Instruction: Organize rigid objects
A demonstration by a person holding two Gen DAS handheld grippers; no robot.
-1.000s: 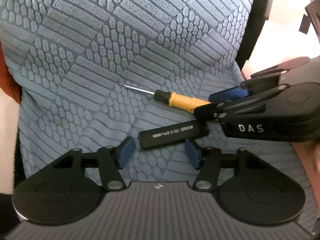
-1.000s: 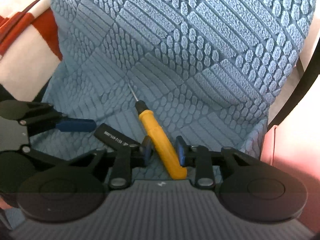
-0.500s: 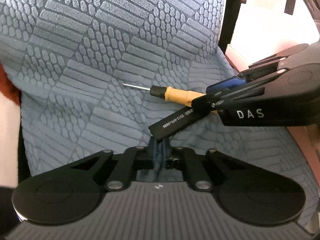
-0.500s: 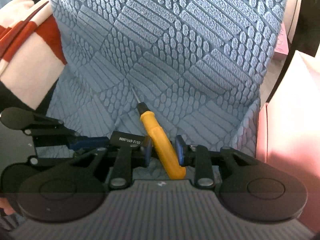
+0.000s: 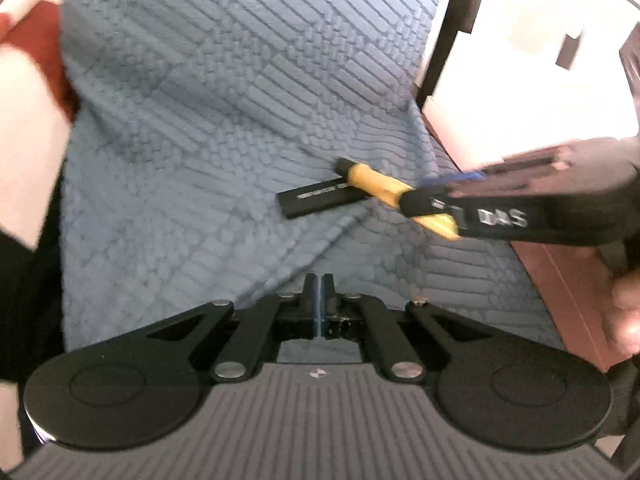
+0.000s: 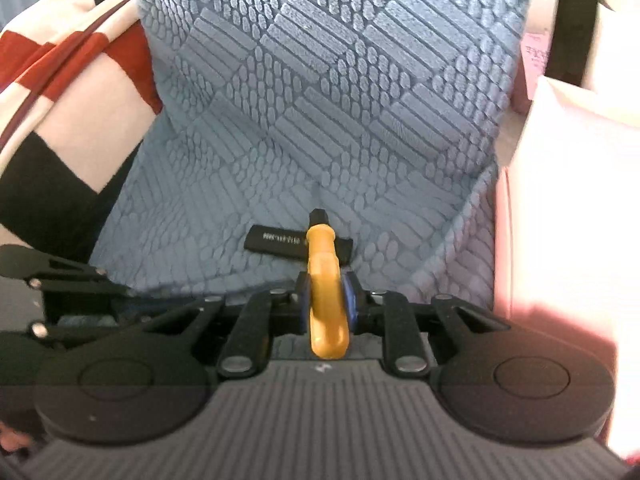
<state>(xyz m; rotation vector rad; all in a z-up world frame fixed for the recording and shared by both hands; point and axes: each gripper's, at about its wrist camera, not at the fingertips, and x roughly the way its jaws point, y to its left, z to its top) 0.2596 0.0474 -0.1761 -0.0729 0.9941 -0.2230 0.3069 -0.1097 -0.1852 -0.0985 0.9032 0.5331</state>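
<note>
A yellow-handled screwdriver (image 6: 322, 248) sits between the blue pads of my right gripper (image 6: 327, 292). The jaws are closing and the pads press on the handle. Its black front end points away over a black bar with white print (image 6: 272, 238), which lies flat on the blue textured cushion (image 6: 360, 80). In the left wrist view the bar (image 5: 316, 198) lies ahead of my left gripper (image 5: 320, 280), which is shut with nothing between its pads. The right gripper (image 5: 424, 196) reaches in from the right with the screwdriver (image 5: 376, 184).
A red, white and black striped cloth (image 6: 60, 80) borders the cushion on the left. A pale pink box (image 6: 560, 160) and a black post (image 5: 444, 40) stand on the right. A hand (image 5: 628, 312) shows at the right edge.
My left gripper went from open to shut and drew back from the black bar, which now lies free and turned. The right gripper tightened on the screwdriver and carried it over the bar.
</note>
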